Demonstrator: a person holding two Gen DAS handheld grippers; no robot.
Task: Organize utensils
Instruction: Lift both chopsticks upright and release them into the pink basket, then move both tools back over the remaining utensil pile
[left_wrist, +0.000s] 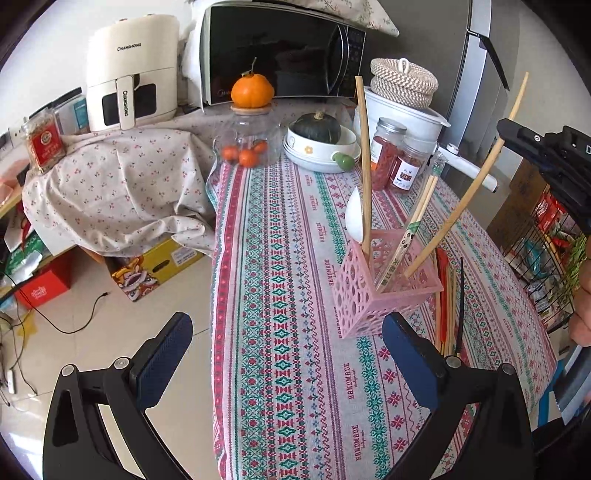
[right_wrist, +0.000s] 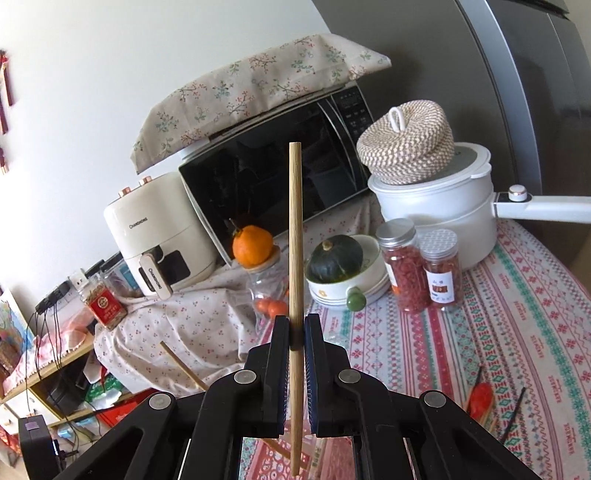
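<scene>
Right fingers (right_wrist: 296, 334) around chopstick (right_wrist: 295, 236)

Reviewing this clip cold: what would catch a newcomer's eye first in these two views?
The right gripper, shut on a bamboo chopstick standing upright in its view. In the left wrist view, that chopstick's lower end dips into the pink perforated holder mid-table, where other chopsticks and a white spoon already stand. Behind, a bright orange sits on a glass jar before the microwave.
</scene>
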